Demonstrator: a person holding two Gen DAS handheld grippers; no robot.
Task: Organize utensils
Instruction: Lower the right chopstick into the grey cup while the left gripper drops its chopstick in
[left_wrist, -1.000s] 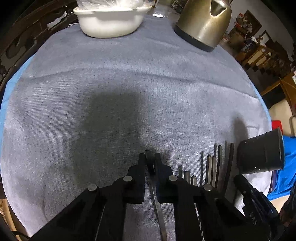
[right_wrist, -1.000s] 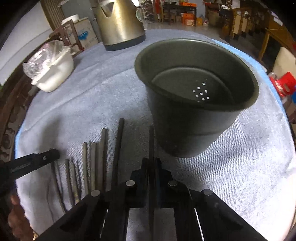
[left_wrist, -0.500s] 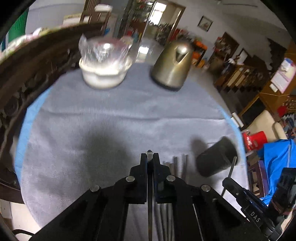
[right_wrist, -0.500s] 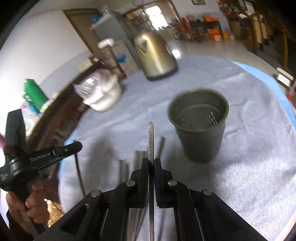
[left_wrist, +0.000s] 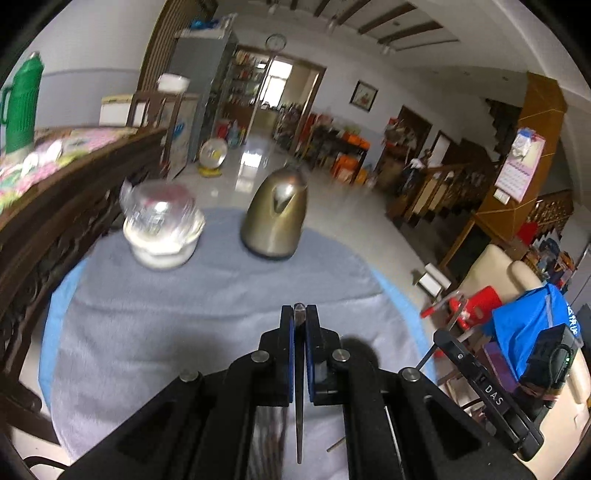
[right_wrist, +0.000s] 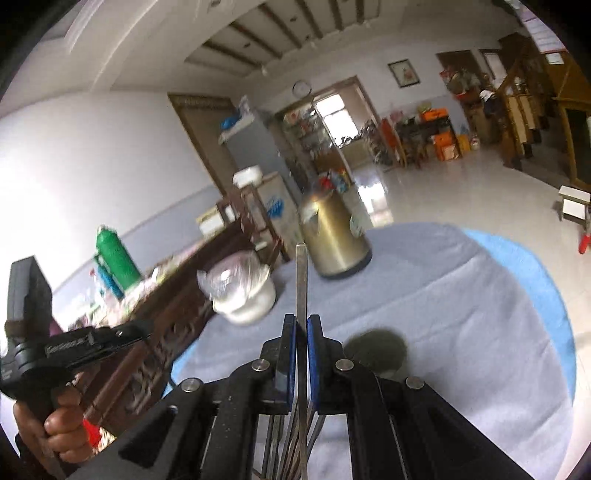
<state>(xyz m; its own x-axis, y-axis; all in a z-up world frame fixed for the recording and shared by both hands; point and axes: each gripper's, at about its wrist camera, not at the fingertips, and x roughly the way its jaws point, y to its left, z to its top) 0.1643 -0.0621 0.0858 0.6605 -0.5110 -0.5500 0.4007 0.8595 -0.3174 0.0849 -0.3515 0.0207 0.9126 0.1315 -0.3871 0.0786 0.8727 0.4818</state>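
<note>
both grippers are clamped, one metal utensil each: left gripper (left_wrist: 299, 314) on a thin utensil (left_wrist: 299, 406), right gripper (right_wrist: 301, 325) on a flat-handled utensil (right_wrist: 302, 280), above the round grey-clothed table (right_wrist: 461, 314). one dark cup (right_wrist: 376, 349), one kettle (left_wrist: 275, 218), one white bowl (left_wrist: 162, 236); remaining utensils (right_wrist: 284, 443) uncountable.

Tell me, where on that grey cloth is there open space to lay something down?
The wide stretch of grey cloth between the white bowl, the kettle and the fingers is bare. It is crowded under the right gripper, where loose utensils lie.

L gripper (left_wrist: 299, 308) clamps utensil (left_wrist: 298, 398) (over cloth).
</note>
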